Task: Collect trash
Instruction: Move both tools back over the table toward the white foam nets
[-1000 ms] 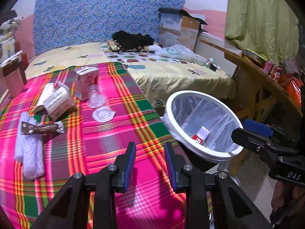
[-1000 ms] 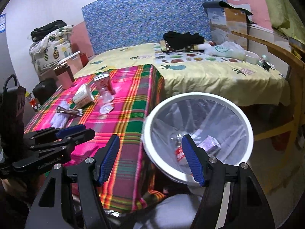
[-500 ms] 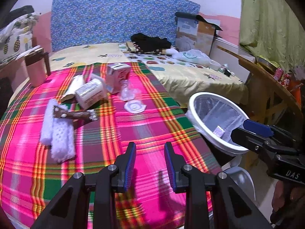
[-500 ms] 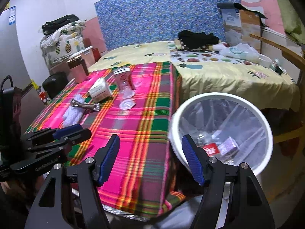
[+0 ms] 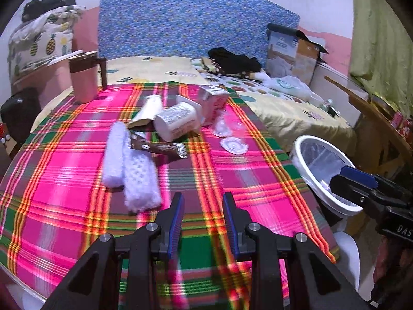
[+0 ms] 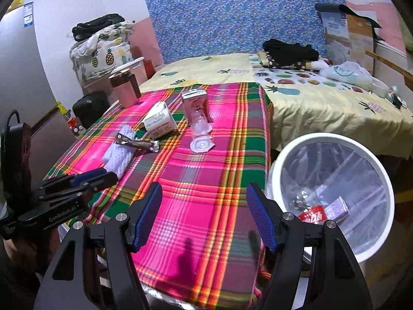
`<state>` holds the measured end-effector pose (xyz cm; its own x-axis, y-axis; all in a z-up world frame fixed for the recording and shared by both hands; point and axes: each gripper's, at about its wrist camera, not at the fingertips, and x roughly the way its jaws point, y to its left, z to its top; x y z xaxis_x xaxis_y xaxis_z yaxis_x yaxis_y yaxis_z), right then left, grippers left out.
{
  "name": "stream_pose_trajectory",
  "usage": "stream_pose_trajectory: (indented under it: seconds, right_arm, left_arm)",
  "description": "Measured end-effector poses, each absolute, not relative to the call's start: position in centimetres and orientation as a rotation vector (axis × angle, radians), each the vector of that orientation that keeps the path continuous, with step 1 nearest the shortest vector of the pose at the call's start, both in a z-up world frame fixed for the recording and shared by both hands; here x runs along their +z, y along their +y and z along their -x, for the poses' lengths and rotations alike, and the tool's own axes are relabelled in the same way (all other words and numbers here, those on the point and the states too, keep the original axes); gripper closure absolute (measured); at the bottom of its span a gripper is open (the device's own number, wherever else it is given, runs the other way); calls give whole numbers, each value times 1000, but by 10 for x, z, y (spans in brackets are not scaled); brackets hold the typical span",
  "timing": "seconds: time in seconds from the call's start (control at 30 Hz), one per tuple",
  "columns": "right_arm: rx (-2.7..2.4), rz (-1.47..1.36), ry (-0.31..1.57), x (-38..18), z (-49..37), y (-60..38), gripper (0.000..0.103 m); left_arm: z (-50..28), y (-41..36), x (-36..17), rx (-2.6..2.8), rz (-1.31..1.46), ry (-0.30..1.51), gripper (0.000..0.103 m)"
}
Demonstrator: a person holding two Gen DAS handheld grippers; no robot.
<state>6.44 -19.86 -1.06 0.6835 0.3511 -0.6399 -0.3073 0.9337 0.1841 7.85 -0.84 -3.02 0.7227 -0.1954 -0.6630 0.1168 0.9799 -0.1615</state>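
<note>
Trash lies on the plaid tablecloth (image 5: 64, 160): white foam wrap (image 5: 131, 170), a brown wrapper (image 5: 160, 148), a white tub on its side (image 5: 178, 122), a pink carton (image 5: 214, 100), a clear cup (image 5: 224, 125) and a clear lid (image 5: 233, 146). They also show in the right wrist view, the foam wrap (image 6: 120, 155), wrapper (image 6: 139, 143), tub (image 6: 160, 122) and carton (image 6: 196, 103). A white bin (image 6: 333, 196) with a clear liner stands at the table's right and holds several pieces. My left gripper (image 5: 202, 204) is open and empty over the table's front. My right gripper (image 6: 204, 199) is open wide and empty.
A pink jug with a brown lid (image 5: 84, 77) stands at the table's far left. A bed (image 6: 322, 95) with clothes, a bag and a cardboard box (image 5: 291, 51) lies behind. A wooden table (image 5: 374, 113) is at the right.
Both grippers have swung left, away from the bin and over the table. The trash items now sit nearer the middle of both views. Both stay open.
</note>
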Motion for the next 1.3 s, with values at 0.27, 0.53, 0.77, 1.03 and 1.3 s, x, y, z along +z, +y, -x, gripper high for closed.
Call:
stream_pose_trajectory:
  seconds: [0.27, 0.53, 0.77, 1.03, 1.3]
  right_arm:
    - [380, -49, 744, -10, -78, -187, 34]
    - [392, -37, 750, -11, -94, -178, 34]
    - [397, -32, 764, -16, -109, -172, 34]
    - [402, -18, 785, -23, -134, -161, 34]
    - [385, 6, 804, -33, -163, -152, 41]
  left_arm:
    - [-90, 19, -32, -109, 143, 744, 73]
    - [-109, 34, -46, -77, 171, 784, 73]
    - [-123, 38, -58, -52, 178, 812, 73]
    - [-131, 50, -65, -37, 199, 829, 72]
    - [-138, 52, -70, -74, 229, 839, 72]
